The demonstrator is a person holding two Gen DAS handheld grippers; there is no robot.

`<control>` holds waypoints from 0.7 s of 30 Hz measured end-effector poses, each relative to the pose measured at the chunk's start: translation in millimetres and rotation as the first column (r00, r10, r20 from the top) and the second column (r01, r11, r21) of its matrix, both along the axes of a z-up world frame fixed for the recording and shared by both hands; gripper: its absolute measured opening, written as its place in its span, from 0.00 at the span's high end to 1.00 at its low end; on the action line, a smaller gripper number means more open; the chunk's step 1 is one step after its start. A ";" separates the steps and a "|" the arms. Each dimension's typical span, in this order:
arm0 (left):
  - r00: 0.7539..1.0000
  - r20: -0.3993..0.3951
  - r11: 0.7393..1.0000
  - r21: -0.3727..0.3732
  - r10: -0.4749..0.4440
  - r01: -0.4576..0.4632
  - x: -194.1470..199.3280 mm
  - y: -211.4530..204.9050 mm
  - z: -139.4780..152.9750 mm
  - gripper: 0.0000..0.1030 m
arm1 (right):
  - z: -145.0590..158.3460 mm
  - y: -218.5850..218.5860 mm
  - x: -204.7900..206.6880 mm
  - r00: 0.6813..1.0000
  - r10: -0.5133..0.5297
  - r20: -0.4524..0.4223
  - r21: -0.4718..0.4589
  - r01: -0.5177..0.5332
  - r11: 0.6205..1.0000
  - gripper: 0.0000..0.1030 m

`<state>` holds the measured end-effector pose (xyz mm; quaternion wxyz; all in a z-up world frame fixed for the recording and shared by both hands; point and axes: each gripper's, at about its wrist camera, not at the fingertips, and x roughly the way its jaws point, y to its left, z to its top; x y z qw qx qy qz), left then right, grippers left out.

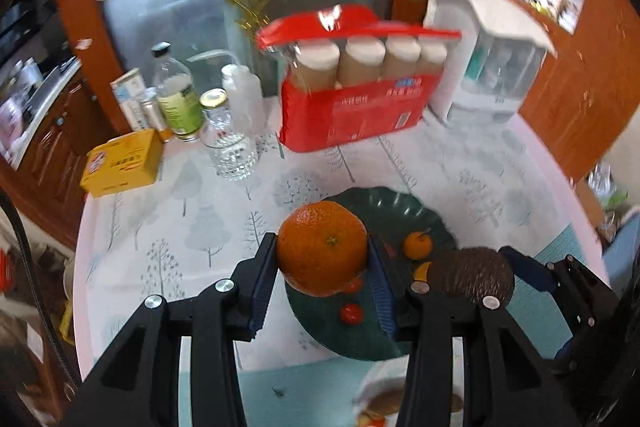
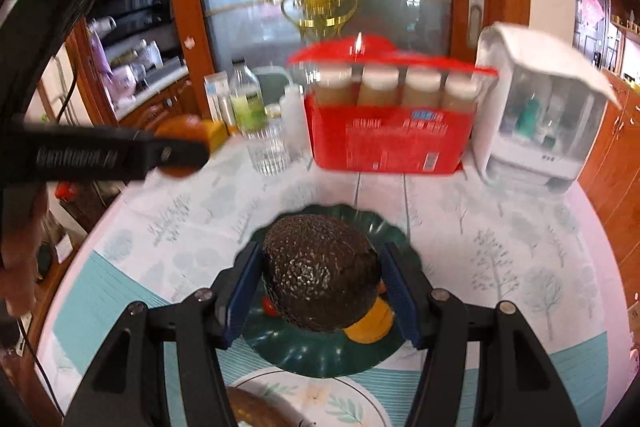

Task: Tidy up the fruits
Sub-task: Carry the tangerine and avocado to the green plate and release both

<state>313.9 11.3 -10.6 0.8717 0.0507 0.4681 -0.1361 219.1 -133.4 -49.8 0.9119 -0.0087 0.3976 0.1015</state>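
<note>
Fruit is being held above the green plate [image 1: 400, 203]: an orange [image 1: 322, 247] is being clamped by the left gripper [image 1: 322, 259], and an avocado [image 2: 320, 277] is being clamped by the right gripper [image 2: 320, 285]. Small fruits are being kept on the plate.

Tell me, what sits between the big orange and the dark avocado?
In the left wrist view, a small orange on the green plate shows between the big orange and the avocado.
</note>
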 end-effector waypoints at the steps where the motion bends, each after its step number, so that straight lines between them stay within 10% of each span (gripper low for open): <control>1: 1.000 -0.010 1.000 0.009 -0.016 0.016 5.7 -1.7 -9.6 0.59 | -11.4 2.3 3.0 1.000 -0.007 -0.016 -0.001 0.007 1.000 0.41; 11: 0.975 -0.150 0.983 0.054 -0.165 0.175 48.7 -16.1 -113.4 0.59 | -82.6 21.2 12.5 0.994 -0.048 -0.101 -0.088 0.039 0.995 0.41; 21: 0.964 -0.175 0.979 0.003 -0.202 0.206 56.7 -30.3 -152.9 0.58 | -101.6 28.0 13.2 0.994 -0.041 -0.103 -0.118 0.029 0.993 0.40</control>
